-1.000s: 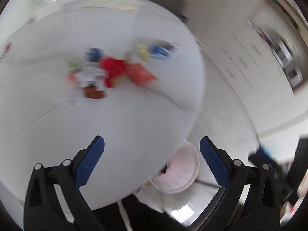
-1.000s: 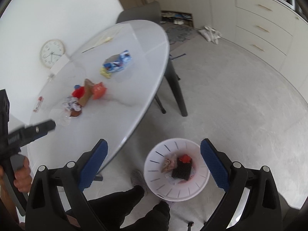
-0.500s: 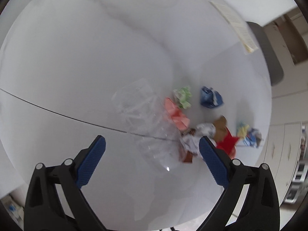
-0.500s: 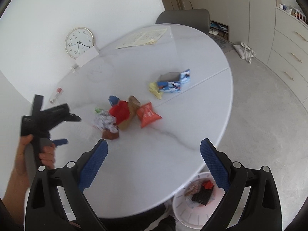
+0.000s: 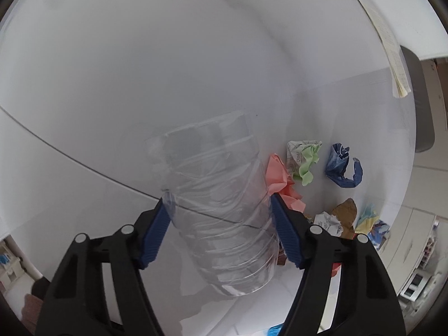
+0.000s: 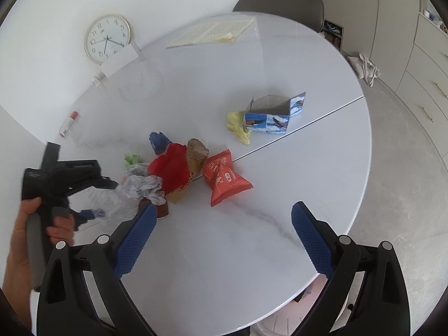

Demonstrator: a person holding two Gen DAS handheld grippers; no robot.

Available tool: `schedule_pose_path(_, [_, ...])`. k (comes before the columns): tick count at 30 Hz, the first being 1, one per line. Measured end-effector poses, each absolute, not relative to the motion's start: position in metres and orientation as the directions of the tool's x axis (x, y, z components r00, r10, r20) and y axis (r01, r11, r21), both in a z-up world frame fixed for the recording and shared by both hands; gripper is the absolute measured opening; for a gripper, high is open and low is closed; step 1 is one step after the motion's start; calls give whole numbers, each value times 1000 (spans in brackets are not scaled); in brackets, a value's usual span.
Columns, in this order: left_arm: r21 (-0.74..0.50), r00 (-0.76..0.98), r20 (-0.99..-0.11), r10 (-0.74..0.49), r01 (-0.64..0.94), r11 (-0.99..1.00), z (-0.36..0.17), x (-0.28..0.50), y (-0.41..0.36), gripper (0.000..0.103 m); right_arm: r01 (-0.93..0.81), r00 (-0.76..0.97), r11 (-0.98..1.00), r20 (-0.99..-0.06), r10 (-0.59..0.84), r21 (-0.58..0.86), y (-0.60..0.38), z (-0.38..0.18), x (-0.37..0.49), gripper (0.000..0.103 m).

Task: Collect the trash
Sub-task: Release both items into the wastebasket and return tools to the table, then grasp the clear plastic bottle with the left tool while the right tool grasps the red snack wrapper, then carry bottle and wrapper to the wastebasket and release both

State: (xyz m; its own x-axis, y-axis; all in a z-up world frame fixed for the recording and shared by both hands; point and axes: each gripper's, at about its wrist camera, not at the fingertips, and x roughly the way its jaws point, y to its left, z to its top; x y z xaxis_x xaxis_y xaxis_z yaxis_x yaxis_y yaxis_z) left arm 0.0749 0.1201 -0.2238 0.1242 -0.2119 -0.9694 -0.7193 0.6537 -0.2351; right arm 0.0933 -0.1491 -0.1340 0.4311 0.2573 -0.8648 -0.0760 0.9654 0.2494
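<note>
My left gripper (image 5: 219, 210) has its blue pads against both sides of a clear crushed plastic bottle (image 5: 212, 196) lying on the white round table (image 5: 140, 70). To its right lie a pink paper (image 5: 278, 179), a green-white wad (image 5: 303, 158) and a blue wrapper (image 5: 343, 169). My right gripper (image 6: 221, 224) is open and empty above the table's near side. Ahead of it lie an orange snack bag (image 6: 224, 179), a red wrapper (image 6: 170, 168), a white crumpled paper (image 6: 142, 184) and a blue carton (image 6: 275, 112). The left gripper (image 6: 84, 193) shows at the left there.
A booklet (image 6: 210, 32) lies at the table's far side, a grey chair (image 6: 280, 2) behind it. A clock (image 6: 107, 39) leans on the wall. A pink-white trash basket (image 6: 282, 324) stands on the floor under the table's near edge. Drawers (image 6: 425, 64) line the right.
My left gripper has moved down to the clear bottle and closed its pads onto it. My right gripper has moved a little forward over the table; the basket has slid almost out of view.
</note>
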Motion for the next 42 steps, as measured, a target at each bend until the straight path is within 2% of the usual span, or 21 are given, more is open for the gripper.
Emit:
schedule_pose_path(7, [-232, 135, -973, -188, -585, 777, -203, 68, 121, 67, -187, 299, 960, -918, 259, 210, -126, -189, 145, 68])
schedule_pose_path(14, [-217, 178, -971, -159, -379, 900, -179, 65, 101, 67, -314, 231, 942, -953, 196, 117, -104, -212, 172, 56])
schedule_pose_path(15, [-214, 183, -970, -157, -350, 912, -177, 63, 99, 67, -327, 215, 939, -959, 186, 109, -102, -215, 174, 45])
schedule_pose_path(16, [-207, 189, -970, -152, -319, 925, -175, 62, 101, 67, -332, 204, 938, -963, 178, 103, -101, -217, 176, 41])
schedule_pose_path(23, [-206, 233, -958, -166, -161, 965, -159, 51, 112, 67, -321, 217, 942, -961, 171, 95, -102, -211, 174, 36])
schedule_pose_path(27, [-186, 266, -949, -170, -36, 982, -141, 45, 95, 67, -235, 242, 957, -944, 226, 169, -128, -195, 154, 35])
schedule_pose_path(35, [-157, 263, -923, -282, 412, 897, -113, 0, -33, 67, -18, 381, 958, -884, 270, 285, -228, -134, 44, 36])
schedule_pose_path(42, [-214, 125, -925, -359, 610, 763, -132, -57, -165, 67, 87, 403, 966, -895, 191, 245, -323, -115, -51, 36])
